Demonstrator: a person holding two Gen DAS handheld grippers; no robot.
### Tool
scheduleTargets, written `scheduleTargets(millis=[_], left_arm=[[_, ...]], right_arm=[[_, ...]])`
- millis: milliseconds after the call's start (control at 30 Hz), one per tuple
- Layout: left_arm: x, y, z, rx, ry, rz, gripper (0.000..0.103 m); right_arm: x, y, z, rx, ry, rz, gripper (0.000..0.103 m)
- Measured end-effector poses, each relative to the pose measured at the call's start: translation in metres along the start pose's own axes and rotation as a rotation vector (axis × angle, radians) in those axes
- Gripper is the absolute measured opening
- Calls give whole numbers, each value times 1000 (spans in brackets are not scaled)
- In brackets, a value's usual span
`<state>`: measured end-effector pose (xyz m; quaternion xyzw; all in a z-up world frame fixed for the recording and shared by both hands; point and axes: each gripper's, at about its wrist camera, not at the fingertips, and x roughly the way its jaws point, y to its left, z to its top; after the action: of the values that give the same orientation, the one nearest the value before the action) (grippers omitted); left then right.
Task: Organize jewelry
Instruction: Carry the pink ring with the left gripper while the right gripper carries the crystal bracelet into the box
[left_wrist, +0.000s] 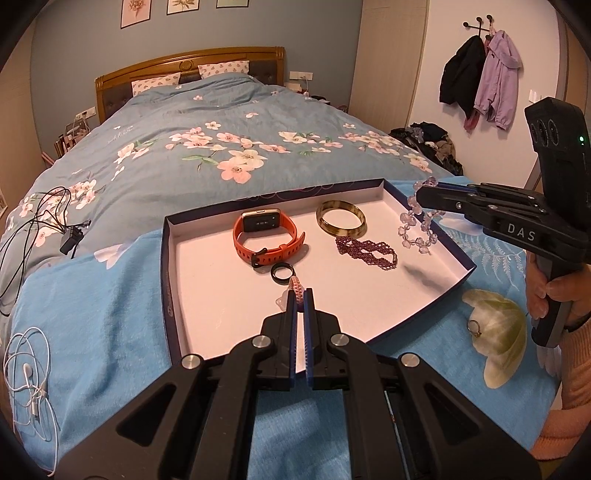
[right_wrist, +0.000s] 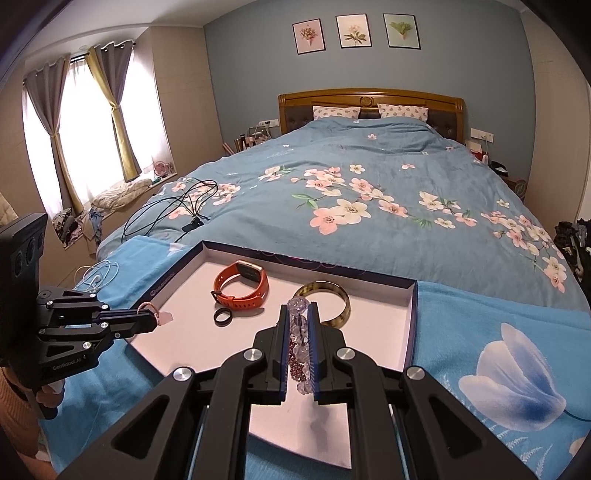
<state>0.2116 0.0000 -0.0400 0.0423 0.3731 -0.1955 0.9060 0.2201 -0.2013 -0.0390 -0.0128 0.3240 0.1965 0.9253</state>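
While your left gripper pinches a pink braided cord over the tray's near edge, your right gripper is clamped on a clear bead bracelet above the tray's right side. Inside the tray lie an orange watch, a black ring, an amber bangle and a purple bead bracelet. The tray sits on the bed.

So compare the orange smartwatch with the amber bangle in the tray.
The orange smartwatch has a rubbery strap, screen and buckle; the amber bangle is one rigid, glossy ring. The watch lies left, the bangle right. Both rest flat, apart, inside the shallow tray.
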Motion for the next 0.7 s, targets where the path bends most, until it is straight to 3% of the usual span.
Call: scheduleTargets(millis=[700], left_arm=[[36,4,6,6,61,27,4]], right_arm=[[32,0,3,1,33,-29,8]])
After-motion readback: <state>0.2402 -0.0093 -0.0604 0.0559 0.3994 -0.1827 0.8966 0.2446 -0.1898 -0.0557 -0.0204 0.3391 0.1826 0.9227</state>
